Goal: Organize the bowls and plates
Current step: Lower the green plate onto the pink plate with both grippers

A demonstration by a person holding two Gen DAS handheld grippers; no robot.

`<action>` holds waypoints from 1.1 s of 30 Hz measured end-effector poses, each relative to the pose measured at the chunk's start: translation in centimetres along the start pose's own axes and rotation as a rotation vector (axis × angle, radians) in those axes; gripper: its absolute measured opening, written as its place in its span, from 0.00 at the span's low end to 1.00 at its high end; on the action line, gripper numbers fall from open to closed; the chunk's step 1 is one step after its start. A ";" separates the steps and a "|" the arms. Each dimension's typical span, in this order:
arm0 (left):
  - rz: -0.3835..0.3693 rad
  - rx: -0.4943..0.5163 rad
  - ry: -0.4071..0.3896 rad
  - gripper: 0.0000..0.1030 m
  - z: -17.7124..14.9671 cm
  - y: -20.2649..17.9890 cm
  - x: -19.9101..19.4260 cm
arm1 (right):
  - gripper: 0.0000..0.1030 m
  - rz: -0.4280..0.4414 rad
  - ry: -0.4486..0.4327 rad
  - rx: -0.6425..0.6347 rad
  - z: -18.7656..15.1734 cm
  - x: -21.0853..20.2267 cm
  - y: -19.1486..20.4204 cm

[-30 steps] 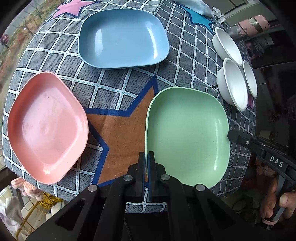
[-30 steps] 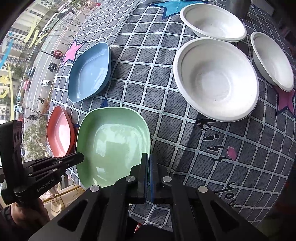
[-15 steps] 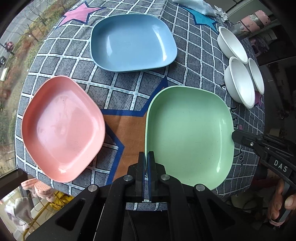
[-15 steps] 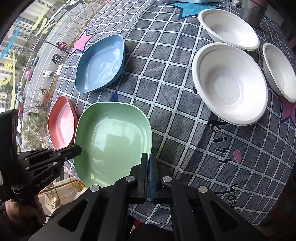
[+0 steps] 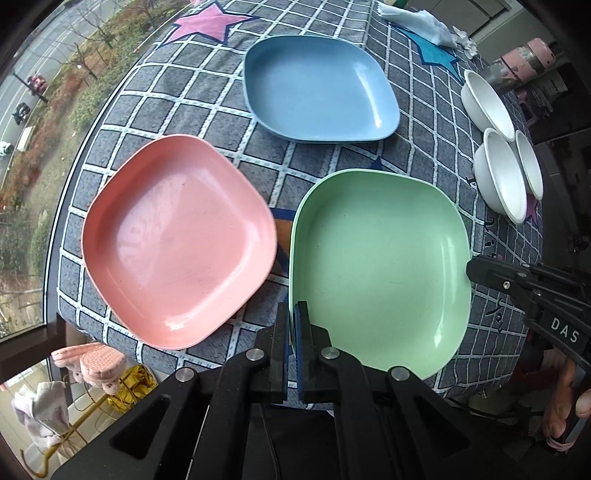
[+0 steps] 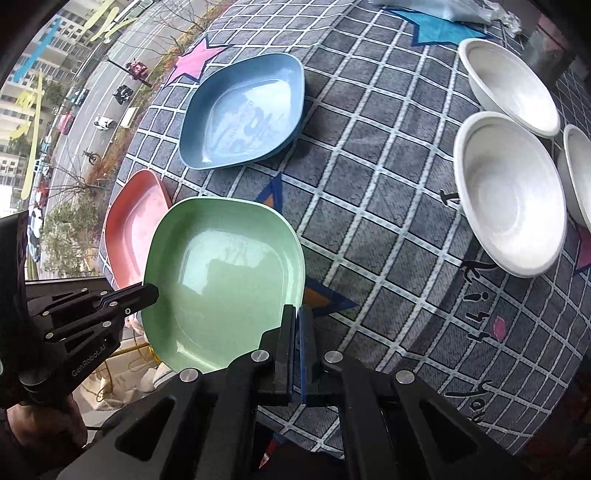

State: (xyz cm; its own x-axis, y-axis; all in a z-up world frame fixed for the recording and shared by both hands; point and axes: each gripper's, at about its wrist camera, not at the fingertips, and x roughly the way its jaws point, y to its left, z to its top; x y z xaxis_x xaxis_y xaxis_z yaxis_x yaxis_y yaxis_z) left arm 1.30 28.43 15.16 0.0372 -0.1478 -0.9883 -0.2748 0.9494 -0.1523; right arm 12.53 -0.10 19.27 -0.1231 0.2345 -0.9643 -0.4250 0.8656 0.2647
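Note:
Both grippers are shut on the rim of a green plate point(image 5: 380, 266) and hold it lifted above the table. My left gripper point(image 5: 294, 314) pinches its near left edge. My right gripper point(image 6: 297, 317) pinches the opposite edge of the green plate point(image 6: 229, 280). A pink plate point(image 5: 177, 240) lies just left of it and partly under it in the right wrist view point(image 6: 133, 229). A blue plate point(image 5: 317, 88) lies farther back. Three white bowls point(image 6: 509, 192) sit at the right.
The table carries a grey checked cloth with stars point(image 5: 207, 99). A pale blue rag point(image 5: 417, 22) and a pink-topped cylinder point(image 5: 517, 66) lie at the far right. The table's left edge borders a window onto a street.
The green plate has risen and shifted left toward the pink plate, with both grippers still clamped on it. The pink and blue plates now appear closer to the centre of the left view.

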 end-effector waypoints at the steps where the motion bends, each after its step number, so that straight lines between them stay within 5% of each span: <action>1: 0.000 -0.007 0.000 0.03 0.0 0.3 0.0 | 0.02 0.000 0.002 -0.004 0.1 0.1 0.3; 27: 0.025 -0.049 -0.029 0.03 0.2 6.3 -1.1 | 0.02 -0.007 0.030 -0.084 3.5 3.0 8.2; 33: 0.019 0.005 -0.034 0.03 0.0 6.1 -1.5 | 0.02 0.015 0.030 -0.165 4.0 3.3 12.0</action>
State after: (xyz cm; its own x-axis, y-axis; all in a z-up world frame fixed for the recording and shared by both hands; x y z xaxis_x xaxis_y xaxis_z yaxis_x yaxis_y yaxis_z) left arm -0.41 34.47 15.75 0.0645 -0.1207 -0.9906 -0.2712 0.9532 -0.1338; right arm 10.57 12.81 19.18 -0.1565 0.2309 -0.9603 -0.5637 0.7775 0.2788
